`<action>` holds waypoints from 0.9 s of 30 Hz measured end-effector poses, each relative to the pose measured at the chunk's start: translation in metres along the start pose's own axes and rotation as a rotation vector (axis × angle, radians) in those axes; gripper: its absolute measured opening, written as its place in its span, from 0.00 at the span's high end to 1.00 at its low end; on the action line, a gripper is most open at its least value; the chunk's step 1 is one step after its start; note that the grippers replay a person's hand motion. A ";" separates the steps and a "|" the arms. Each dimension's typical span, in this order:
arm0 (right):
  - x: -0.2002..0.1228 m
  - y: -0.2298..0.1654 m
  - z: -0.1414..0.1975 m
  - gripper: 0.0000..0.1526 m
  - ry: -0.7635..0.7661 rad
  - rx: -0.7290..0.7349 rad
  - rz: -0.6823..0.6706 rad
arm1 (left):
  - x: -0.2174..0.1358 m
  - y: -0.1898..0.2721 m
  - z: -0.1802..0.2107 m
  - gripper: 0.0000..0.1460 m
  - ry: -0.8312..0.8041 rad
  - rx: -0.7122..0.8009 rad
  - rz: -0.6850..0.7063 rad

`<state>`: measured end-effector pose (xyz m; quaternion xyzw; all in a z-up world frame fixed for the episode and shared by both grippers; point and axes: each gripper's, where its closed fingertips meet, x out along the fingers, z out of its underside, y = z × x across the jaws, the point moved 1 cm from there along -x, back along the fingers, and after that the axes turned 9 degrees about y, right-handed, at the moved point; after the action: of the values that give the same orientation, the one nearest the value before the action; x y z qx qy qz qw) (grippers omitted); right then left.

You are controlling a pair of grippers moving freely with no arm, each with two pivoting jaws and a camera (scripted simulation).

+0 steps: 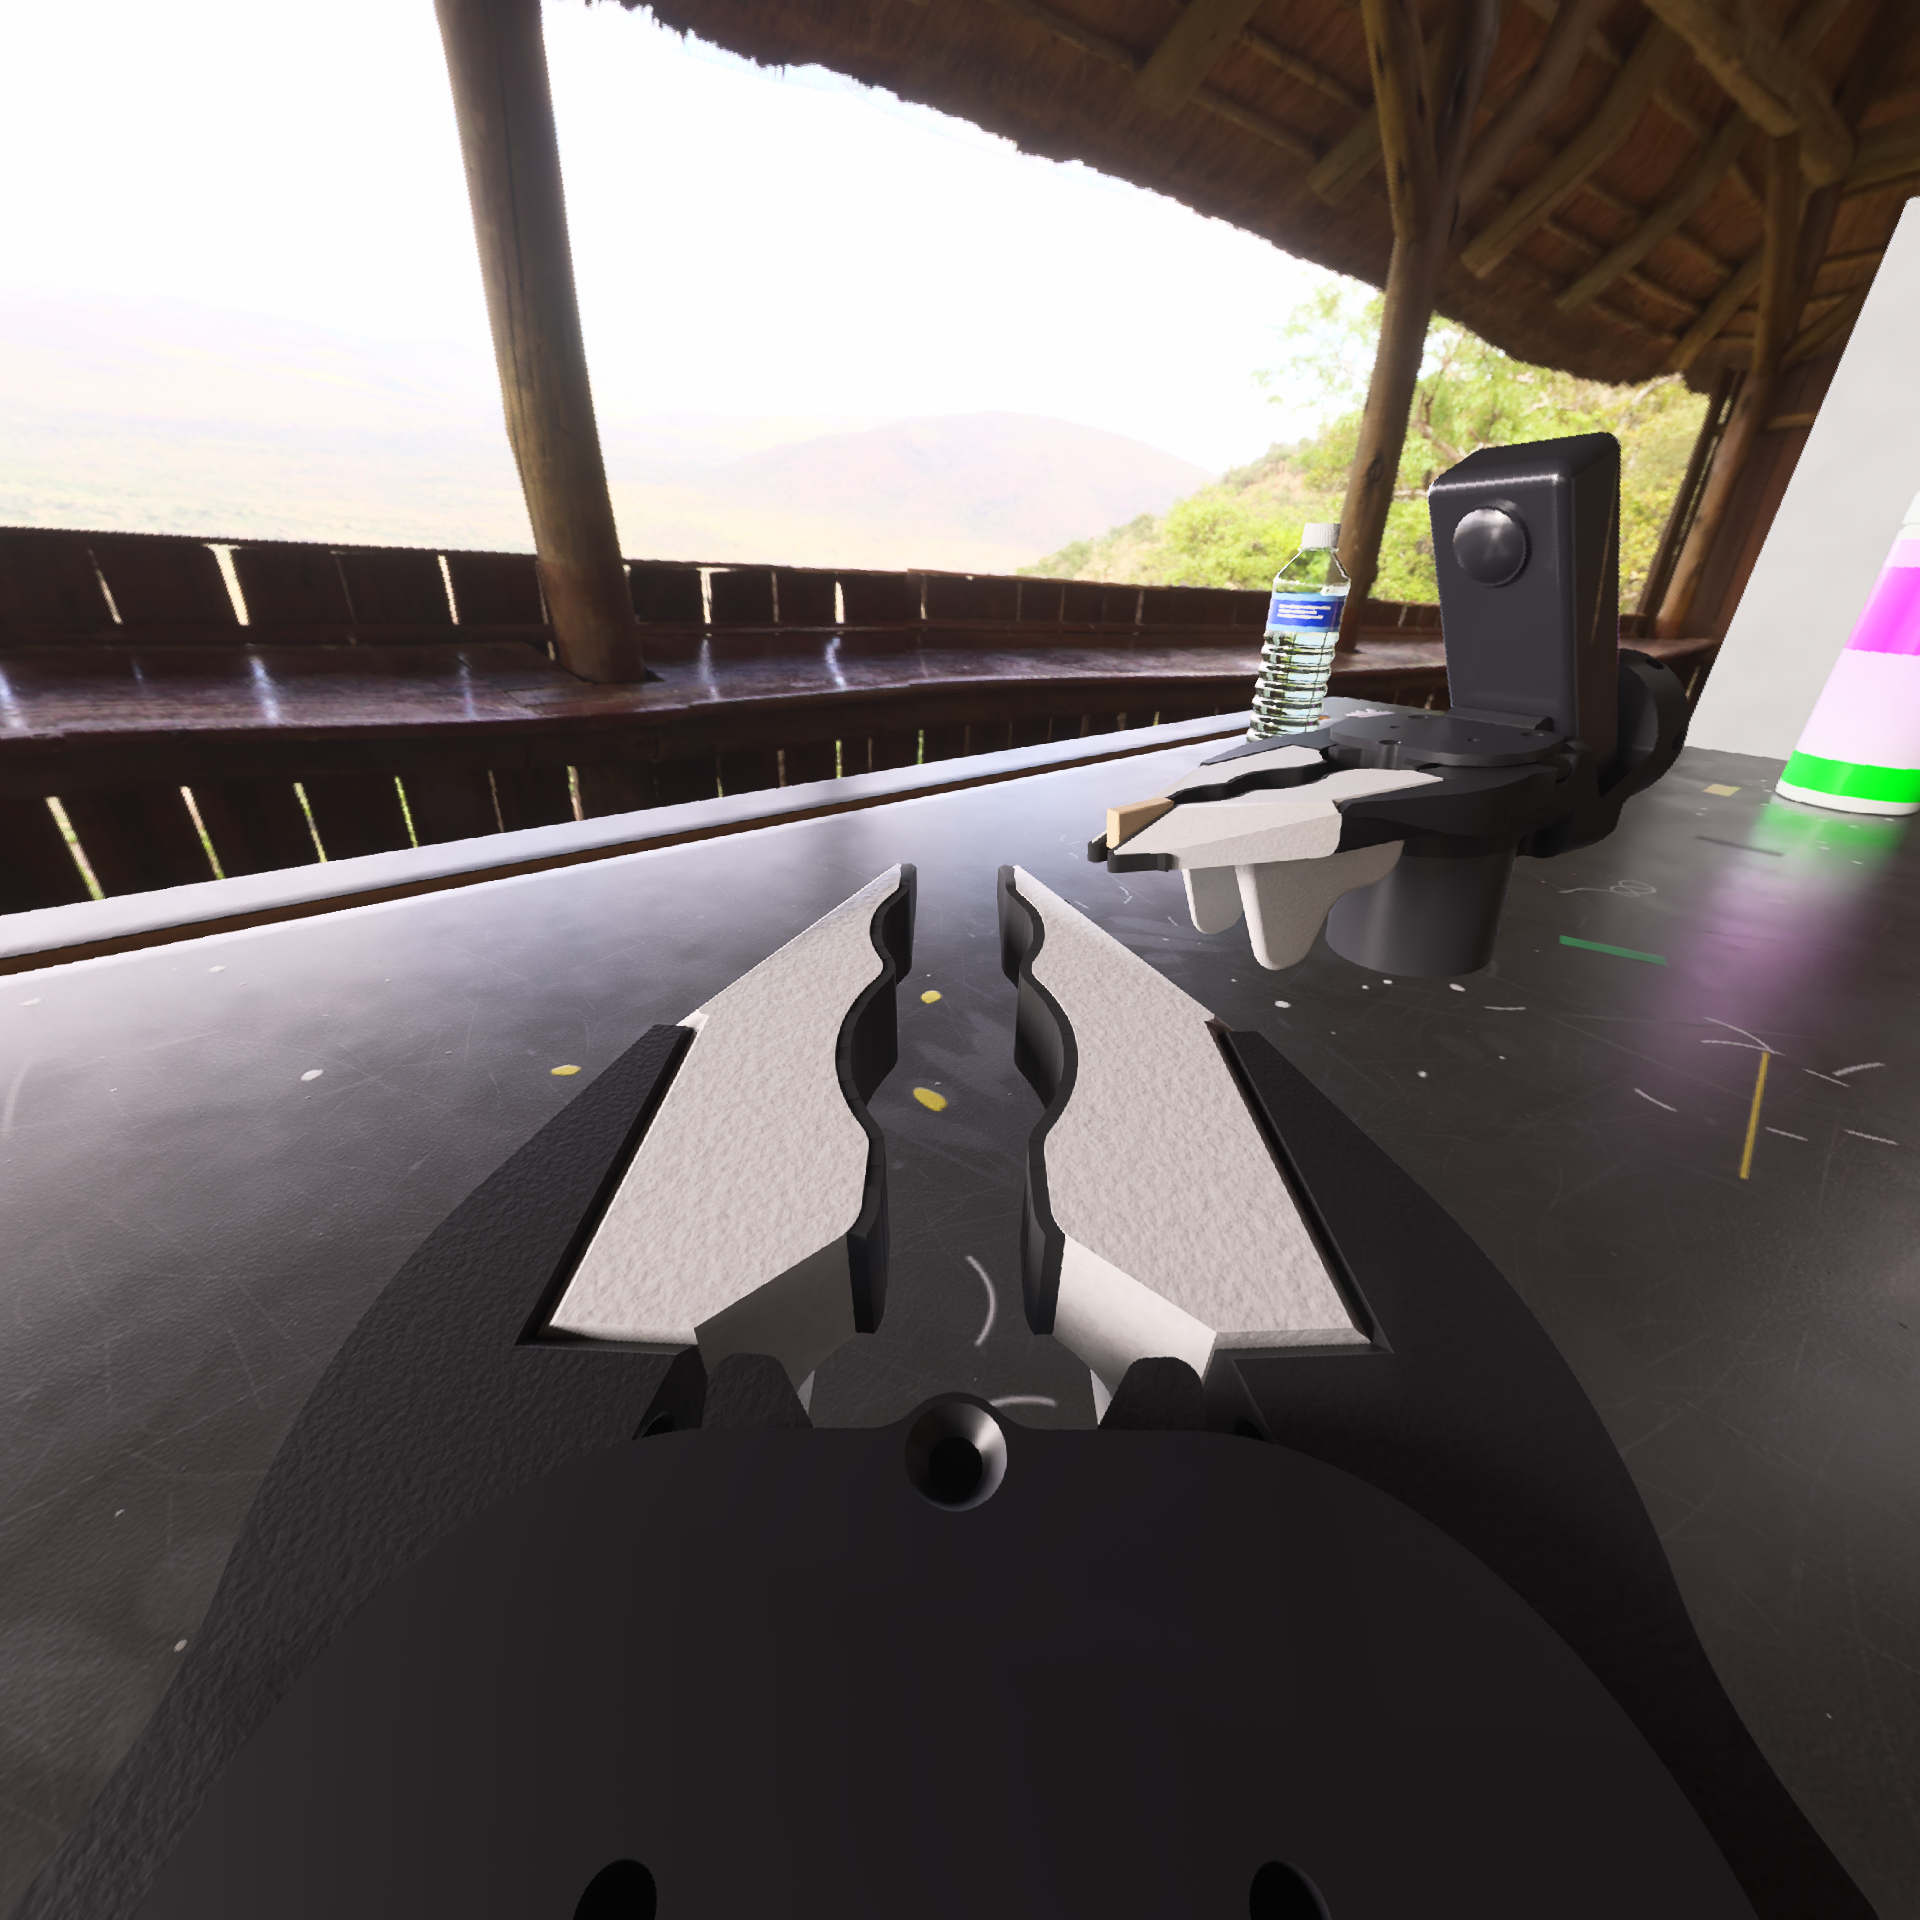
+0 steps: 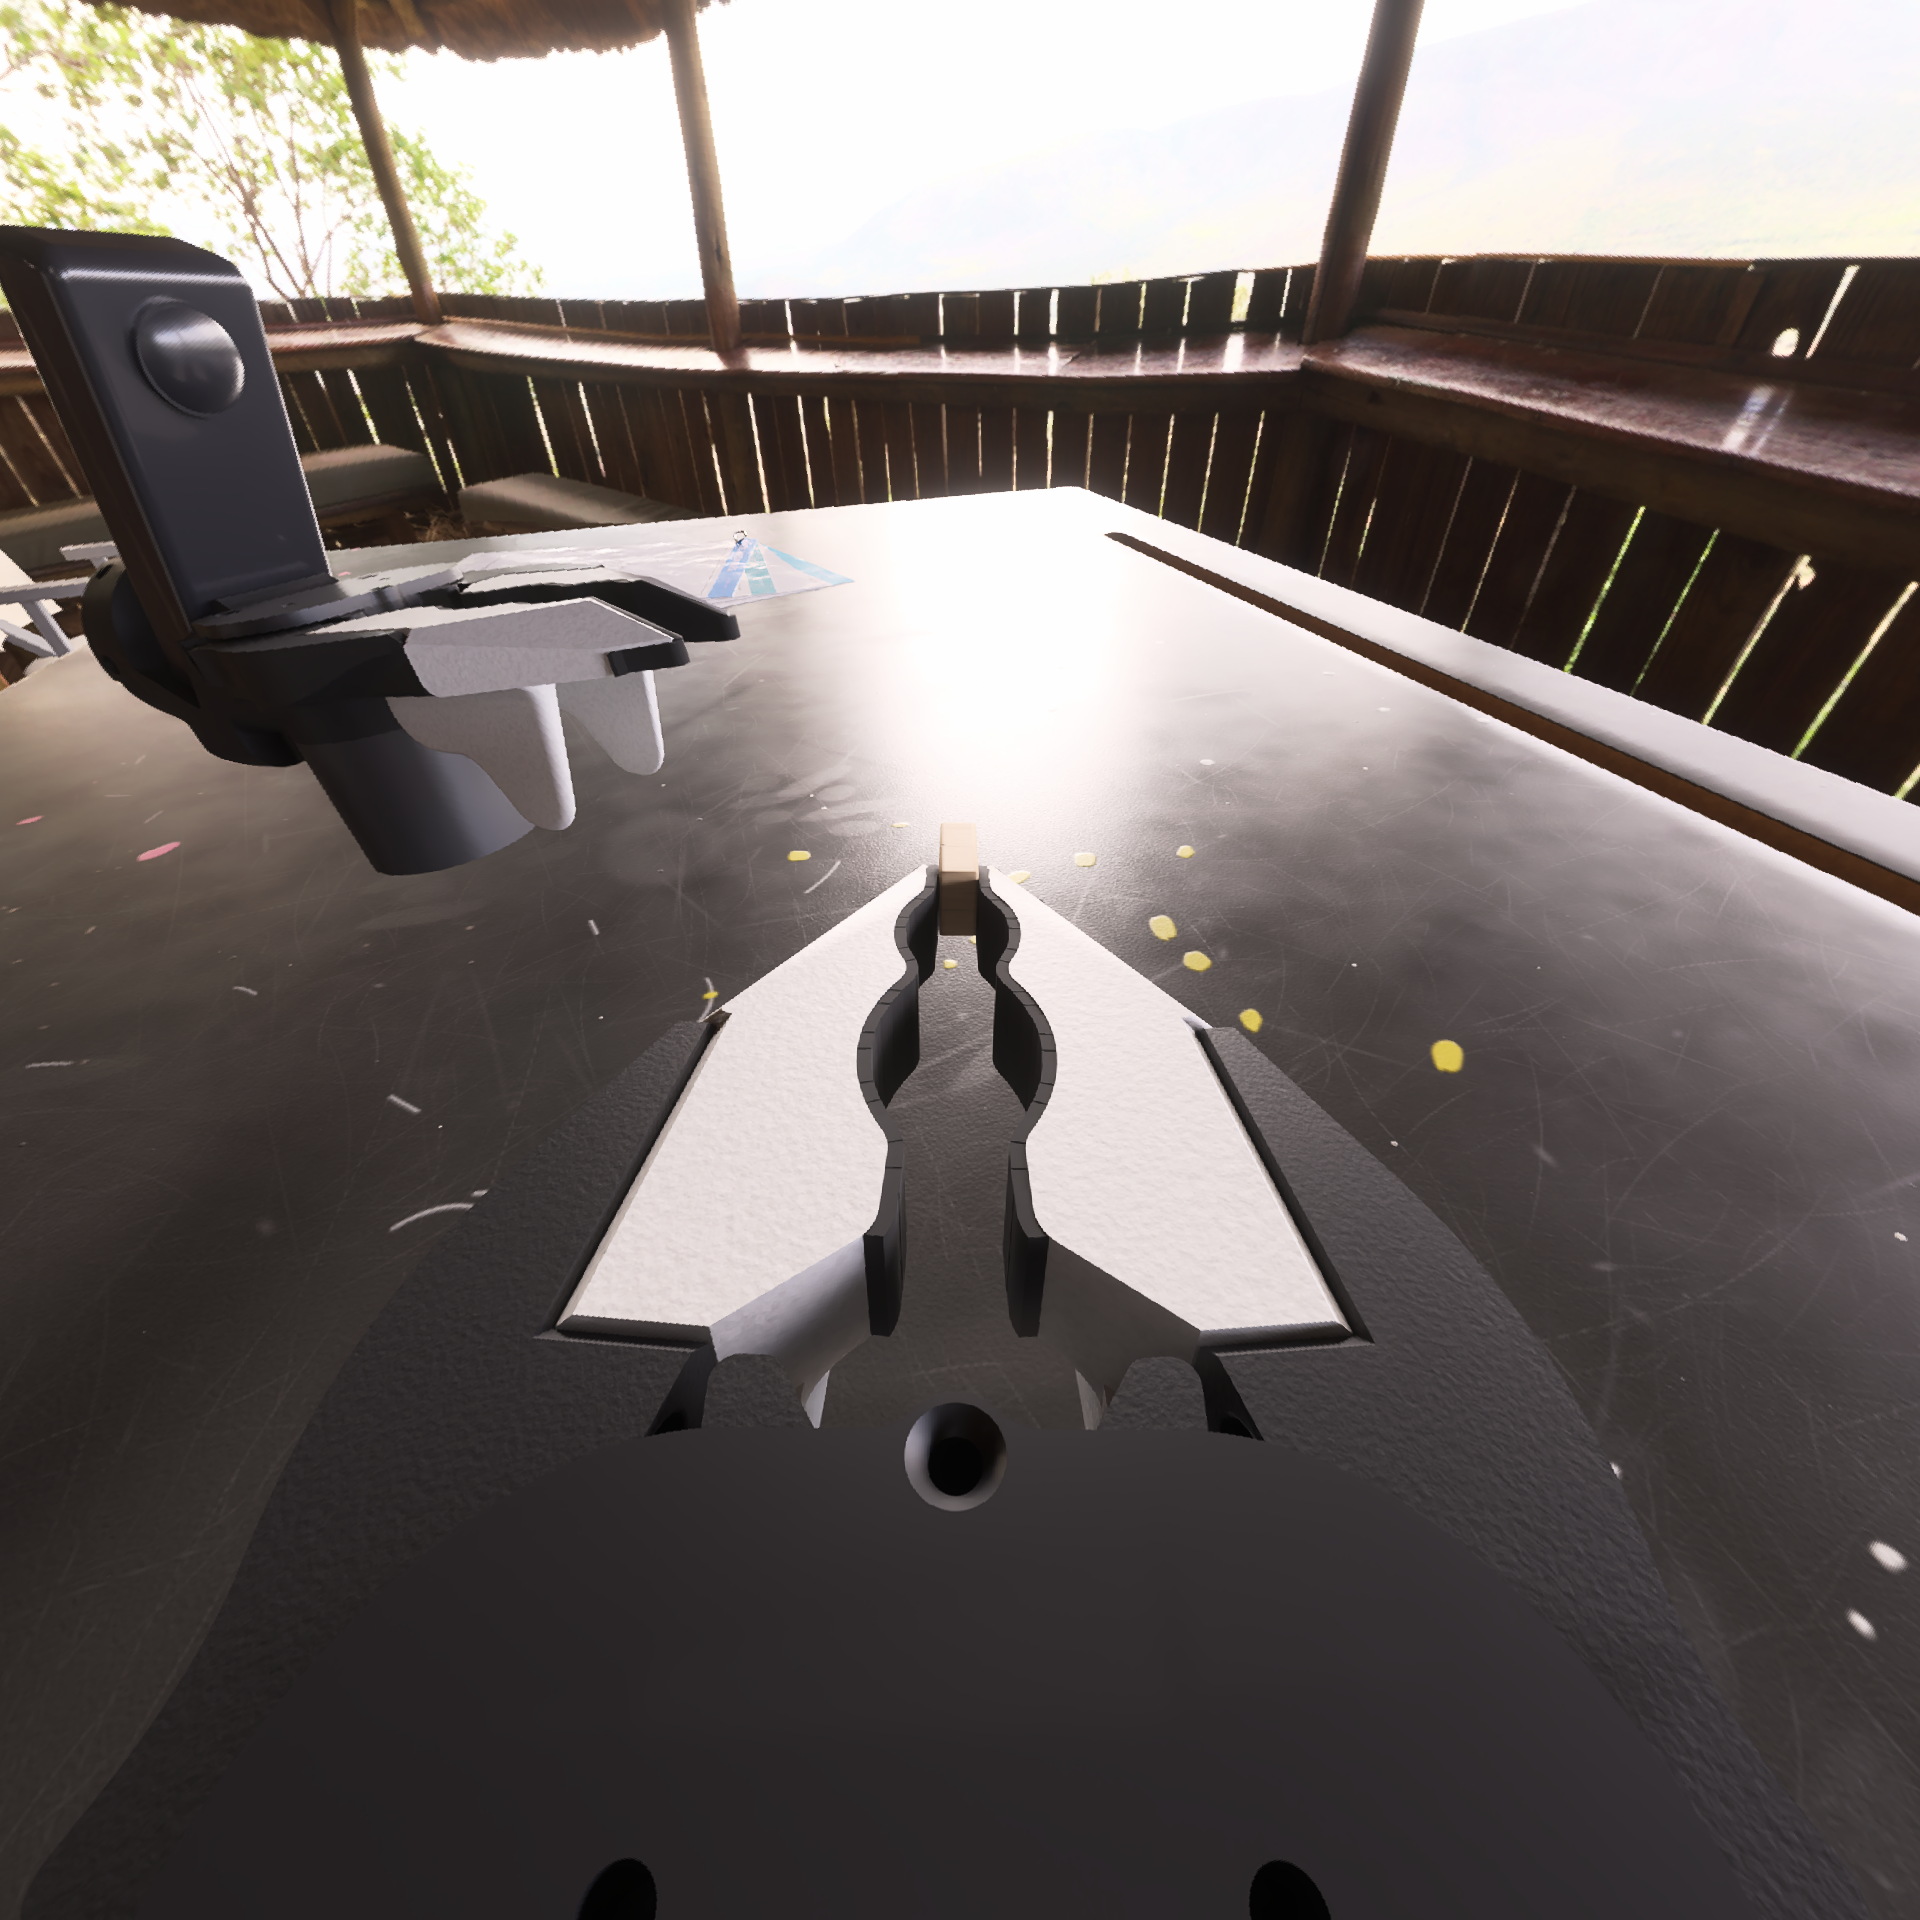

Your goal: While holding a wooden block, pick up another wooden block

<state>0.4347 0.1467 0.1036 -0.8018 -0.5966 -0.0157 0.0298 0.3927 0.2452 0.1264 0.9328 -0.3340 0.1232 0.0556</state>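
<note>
Gripping wooden block [image 2: 957, 878], right gripper [image 2: 957, 883] jaws closed; left gripper [image 1: 956, 883] jaws parted, empty; bottle [image 1: 1299, 634] left-view only.

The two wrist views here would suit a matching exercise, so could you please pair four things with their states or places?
Things:
1. left tongs
2. right tongs
3. water bottle
4. wooden block

States or places:
A. stands upright near the table's far edge
B. pinched at the fingertips, sticking out in front
C. open, with nothing between the fingers
D. shut on a small pale piece of wood

Pairs: 1-C, 2-D, 3-A, 4-B
</note>
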 end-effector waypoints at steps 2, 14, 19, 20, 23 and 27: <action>0.000 0.000 0.000 0.96 0.002 0.002 0.000 | 0.000 0.000 0.000 0.90 0.000 -0.002 -0.001; 0.000 0.000 -0.001 0.96 0.006 0.005 -0.007 | 0.000 0.000 0.000 0.90 0.000 -0.004 0.001; 0.001 -0.003 -0.003 0.96 0.019 0.015 -0.018 | 0.000 0.000 0.000 0.90 0.001 -0.008 0.001; 0.001 -0.004 -0.005 0.96 0.029 0.026 -0.023 | 0.000 0.000 0.000 0.90 0.001 -0.010 0.001; 0.001 -0.008 -0.011 0.96 0.060 0.041 -0.027 | 0.000 0.000 0.000 0.90 0.000 -0.010 0.000; 0.003 -0.015 -0.015 0.96 0.068 0.019 -0.044 | 0.002 0.003 0.002 0.90 -0.014 0.012 0.009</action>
<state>0.4209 0.1528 0.1191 -0.7872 -0.6128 -0.0378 0.0575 0.3927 0.2417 0.1254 0.9324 -0.3380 0.1190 0.0471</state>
